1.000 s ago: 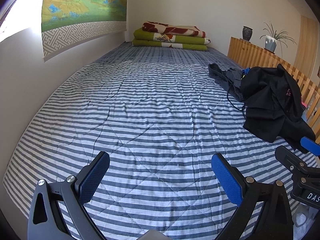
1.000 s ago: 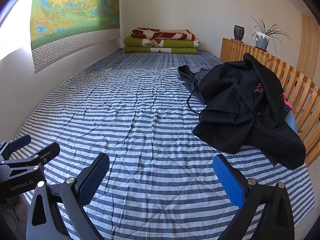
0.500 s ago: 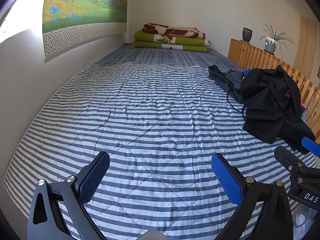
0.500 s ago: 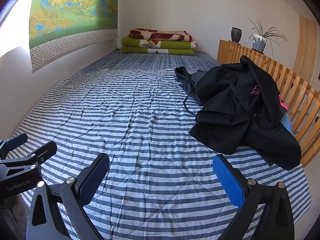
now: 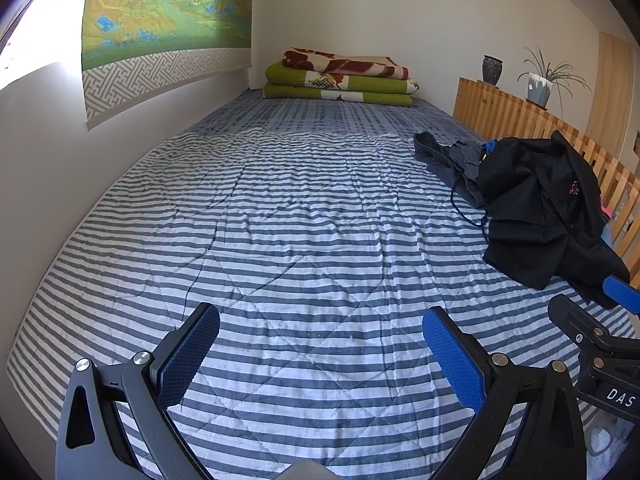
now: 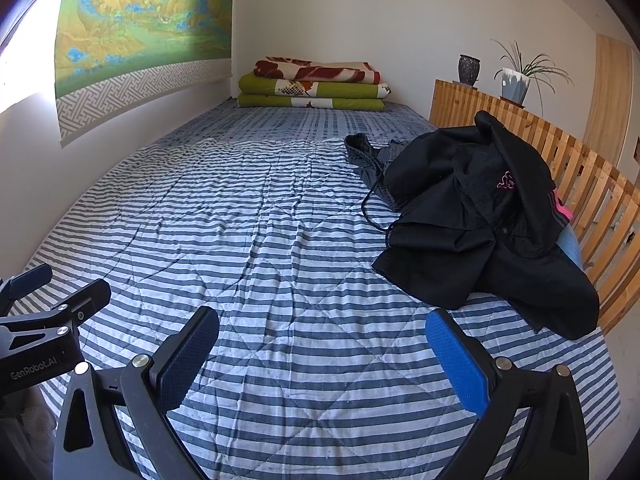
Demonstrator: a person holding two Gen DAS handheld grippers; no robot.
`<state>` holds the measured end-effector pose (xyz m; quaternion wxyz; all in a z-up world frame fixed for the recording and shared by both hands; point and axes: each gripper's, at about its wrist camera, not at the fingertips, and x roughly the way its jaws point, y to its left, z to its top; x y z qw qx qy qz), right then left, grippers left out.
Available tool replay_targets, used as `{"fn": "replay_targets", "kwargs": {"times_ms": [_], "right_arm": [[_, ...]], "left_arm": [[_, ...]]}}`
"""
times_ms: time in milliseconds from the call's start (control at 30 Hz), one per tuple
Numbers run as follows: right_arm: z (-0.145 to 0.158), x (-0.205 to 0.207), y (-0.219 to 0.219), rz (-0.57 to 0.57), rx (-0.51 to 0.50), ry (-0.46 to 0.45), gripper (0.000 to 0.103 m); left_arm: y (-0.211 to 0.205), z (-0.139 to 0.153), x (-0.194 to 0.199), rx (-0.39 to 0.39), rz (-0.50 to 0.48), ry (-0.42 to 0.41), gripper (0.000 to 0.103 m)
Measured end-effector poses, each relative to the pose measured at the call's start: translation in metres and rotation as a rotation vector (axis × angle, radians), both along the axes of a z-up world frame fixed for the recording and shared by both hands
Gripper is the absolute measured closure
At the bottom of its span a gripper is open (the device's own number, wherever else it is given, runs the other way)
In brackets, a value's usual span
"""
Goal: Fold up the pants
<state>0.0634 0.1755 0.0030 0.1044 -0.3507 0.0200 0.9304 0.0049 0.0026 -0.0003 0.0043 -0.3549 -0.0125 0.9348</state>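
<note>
1. Pants (image 6: 476, 216), part of a heap of black clothing, are lying crumpled on the right side of the bed, against the wooden slatted rail (image 6: 592, 184); which piece in the heap is the pants cannot be told for sure.
2. Near the top of the heap, a small pink logo (image 6: 505, 180) is showing on the black fabric, and a thin black cord (image 6: 374, 216) is trailing from the heap onto the cover.
3. Beyond the heap, a grey garment (image 6: 366, 152) is lying partly under its far edge.
4. Under all of this, a blue-and-white striped quilted bedspread (image 6: 280, 240) is covering the bed, lightly wrinkled.
5. Neither gripper is touching any clothing: the left gripper (image 5: 320, 354) is hovering over the near, bare stretch of the cover with its blue-padded jaws wide apart and nothing between them.
6. Beside it, the right gripper (image 6: 322, 354) is hovering likewise, jaws spread and empty, with the heap ahead and to its right.
7. Each gripper is showing at the edge of the other's view.
8. At the far end, folded blankets (image 6: 314, 88), green under red and cream, are sitting stacked against the wall.
9. On the rail's ledge, a dark vase (image 6: 469, 69) and a potted plant (image 6: 518, 76) are standing, and a landscape wall hanging (image 6: 140, 28) is hanging on the left.
</note>
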Motion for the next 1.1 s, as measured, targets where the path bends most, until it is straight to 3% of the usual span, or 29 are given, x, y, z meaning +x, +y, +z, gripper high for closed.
{"fn": "replay_targets", "kwargs": {"times_ms": [733, 967, 1100], "right_arm": [[-0.001, -0.009, 0.032, -0.03, -0.007, -0.014, 0.001], [0.002, -0.016, 0.06, -0.068, 0.032, -0.009, 0.001], [0.001, -0.021, 0.09, -0.096, -0.004, -0.012, 0.001]], "left_arm": [[0.025, -0.001, -0.023, -0.004, -0.028, -0.014, 0.0], [0.04, -0.005, -0.038, -0.018, -0.035, -0.02, 0.0], [0.049, -0.014, -0.048, -0.022, -0.041, -0.045, 0.0]]}}
